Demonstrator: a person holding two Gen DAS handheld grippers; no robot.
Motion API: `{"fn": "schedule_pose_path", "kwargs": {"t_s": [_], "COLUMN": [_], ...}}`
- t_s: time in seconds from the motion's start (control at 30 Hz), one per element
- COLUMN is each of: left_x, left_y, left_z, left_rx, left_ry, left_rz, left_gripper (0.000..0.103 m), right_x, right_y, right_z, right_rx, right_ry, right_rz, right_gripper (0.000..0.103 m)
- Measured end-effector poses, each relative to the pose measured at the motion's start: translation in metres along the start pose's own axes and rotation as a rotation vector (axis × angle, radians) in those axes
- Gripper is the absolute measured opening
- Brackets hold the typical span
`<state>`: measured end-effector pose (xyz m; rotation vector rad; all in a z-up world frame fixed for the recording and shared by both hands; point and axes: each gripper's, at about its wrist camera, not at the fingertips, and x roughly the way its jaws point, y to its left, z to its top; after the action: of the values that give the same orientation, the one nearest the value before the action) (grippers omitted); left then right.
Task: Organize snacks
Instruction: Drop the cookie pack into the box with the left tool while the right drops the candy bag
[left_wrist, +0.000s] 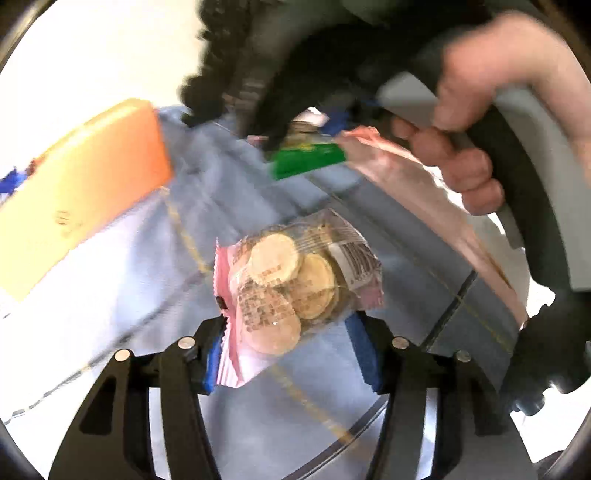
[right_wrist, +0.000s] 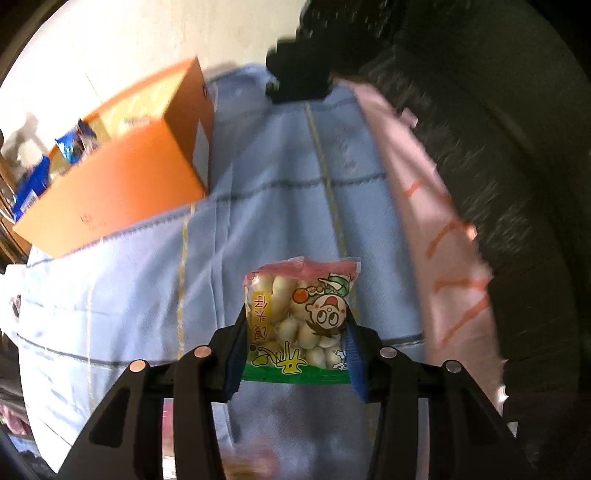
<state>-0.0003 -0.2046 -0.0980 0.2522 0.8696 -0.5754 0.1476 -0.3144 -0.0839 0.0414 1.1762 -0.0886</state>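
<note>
My left gripper (left_wrist: 291, 354) is shut on a clear pink-edged packet of round biscuits (left_wrist: 291, 288), held above the blue tablecloth (left_wrist: 177, 266). My right gripper (right_wrist: 295, 354) is shut on a small bag of white ball snacks with a cartoon boy (right_wrist: 301, 325), also held above the blue tablecloth (right_wrist: 277, 206). In the left wrist view the right gripper and the hand (left_wrist: 480, 122) holding it show at the top right, with the green end of that bag (left_wrist: 308, 160). An open orange box (right_wrist: 122, 173) stands at the far left and holds blue packets (right_wrist: 72, 146); it also shows in the left wrist view (left_wrist: 81, 192).
A pink cloth or bag with orange marks (right_wrist: 436, 229) lies along the right side of the table; it also shows in the left wrist view (left_wrist: 436, 206). A dark garment (right_wrist: 517, 147) fills the right of the right wrist view. A pale wall (right_wrist: 110, 55) is behind.
</note>
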Motion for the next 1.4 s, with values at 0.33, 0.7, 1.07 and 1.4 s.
{"fn": "schedule_pose_path", "kwargs": {"t_s": [0.33,0.7,1.07,1.4], "left_x": [-0.074,-0.099,-0.048,-0.027], "left_y": [0.158,0.307,0.358,0.354], "left_z": [0.042,0.122,0.146,0.147], "left_rx": [-0.314,-0.485,-0.51,-0.463], "left_ry": [-0.064,-0.071,-0.035,-0.051], "left_rz": [0.229,0.39,0.368,0.415], "left_gripper": [0.056,0.057,0.057,0.099], "right_x": [-0.05,-0.05,-0.009,0.001], "right_y": [0.063,0.176,0.196,0.191], "right_z": [0.035,0.102,0.152,0.155], "right_rx": [-0.095,-0.216,-0.184,-0.138], "right_ry": [-0.118,-0.179,-0.152,-0.176], "right_rz": [0.014,0.101,0.079,0.028], "right_gripper": [0.046,0.046,0.046,0.099]}}
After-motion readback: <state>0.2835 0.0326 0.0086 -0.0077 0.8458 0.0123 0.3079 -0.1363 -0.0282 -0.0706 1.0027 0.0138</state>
